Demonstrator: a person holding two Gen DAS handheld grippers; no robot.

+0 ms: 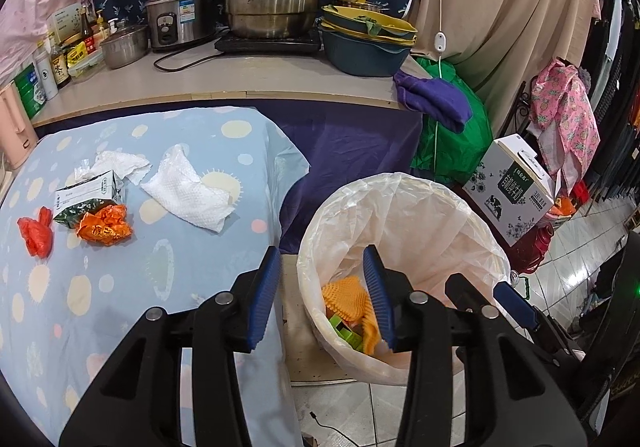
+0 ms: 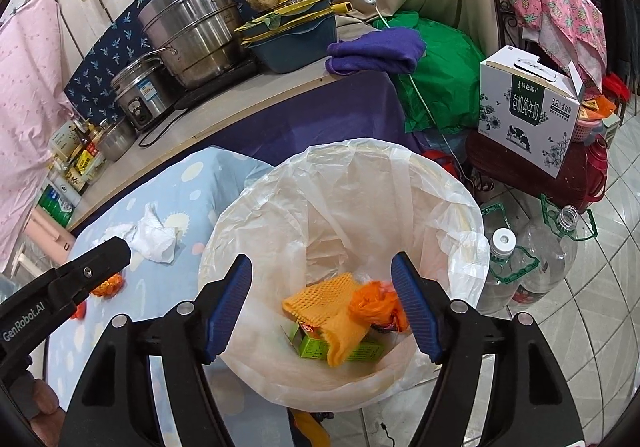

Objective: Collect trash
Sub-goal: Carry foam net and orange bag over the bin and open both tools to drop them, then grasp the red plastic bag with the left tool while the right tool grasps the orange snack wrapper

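A: Right gripper: jaws wide, nothing between the pads. Hangs over the bin, pointing down into the liner. No earlier frame, so only the state as it stands.

B: Left gripper?

A: Partly open, narrower than the right, also empty. Straddles the near left rim of the bin, one pad over the table edge, one over the liner.

B: In the bin already?

A: Orange foam net, orange crumpled bag, green carton at the bottom.

B: Left to collect?

A: On the spotted tablecloth, far left of the left gripper: white tissue, second crumpled tissue behind it, milk carton, orange wrapper touching the carton's near side, red plastic scrap farthest left.

B: Handling?

A: All light. Tissues soft, collapse under the pads; best pinched at a raised fold in the middle, not a flat edge. Wrapper and red scrap look thin, crinkly, likely slippery; take the bunched crest. Carton looks squashed, semi-stiff; grip across its narrow faces.

B: Risk?

A: Snagging the cloth along with a tissue. Wrapper may drag the carton if pinched where the two touch.
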